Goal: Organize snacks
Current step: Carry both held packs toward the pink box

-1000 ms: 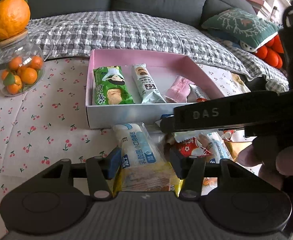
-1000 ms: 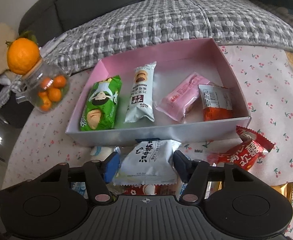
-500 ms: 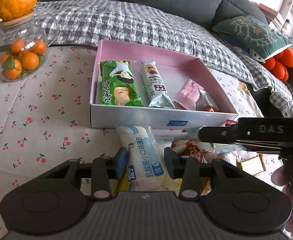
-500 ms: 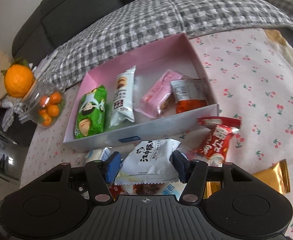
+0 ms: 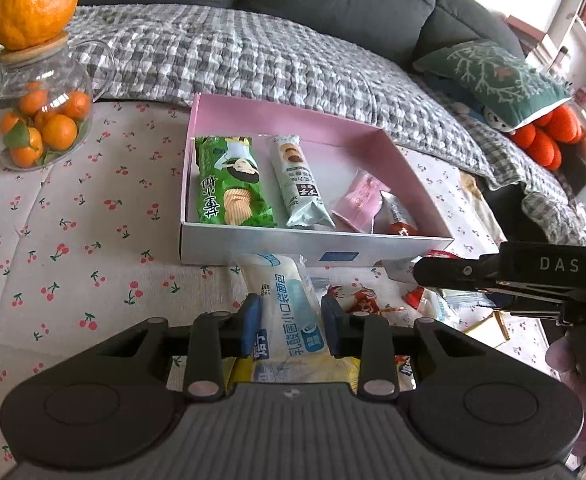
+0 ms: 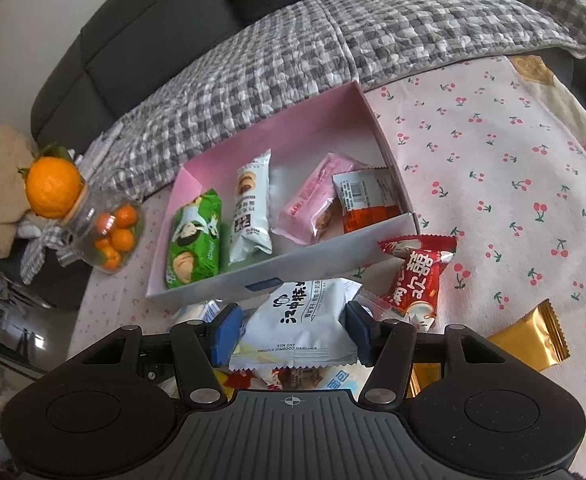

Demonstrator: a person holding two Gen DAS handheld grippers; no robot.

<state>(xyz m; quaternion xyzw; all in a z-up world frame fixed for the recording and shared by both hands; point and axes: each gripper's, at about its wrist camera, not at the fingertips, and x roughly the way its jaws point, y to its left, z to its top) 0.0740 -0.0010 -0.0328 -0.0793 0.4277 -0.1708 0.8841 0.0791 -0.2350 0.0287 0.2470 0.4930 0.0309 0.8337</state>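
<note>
Snacks sat in both grippers at this moment. Left gripper [image 5: 289, 322]: jaws had just been closing, blue pads pressed on either side of a long blue-and-white bread packet [image 5: 289, 312] whose far end reached the near wall of the pink box [image 5: 293, 250]. Right gripper [image 6: 291, 330]: clamped across a white coconut-filling packet [image 6: 305, 320], held just short of the same wall; whether it was clear of the pile beneath, could not tell.

Under and beside the grippers, loose stock on the cherry-print tablecloth [image 6: 493, 160]: a red wrapped candy packet [image 6: 417, 276] just right of the white packet, a gold foil sachet [image 6: 529, 336] further right, and more wrappers part-hidden under the jaws.

Inside the box, four items already lay in a rough row: green chip packet [image 5: 231, 184] at left, pale biscuit stick packet [image 5: 299, 184] beside it, pink packet [image 6: 313, 204], then a red-and-white packet [image 6: 369, 200] overlapping the pink one. The far half of the box floor was bare.

Beyond the box: glass jar of small oranges [image 5: 41, 120] with a large orange on its lid, well apart to the left; grey checked blanket [image 5: 253, 60] over the sofa behind.

Judgement: roughly halfway. Two packets in hand awaited placing; several stayed on the cloth.
</note>
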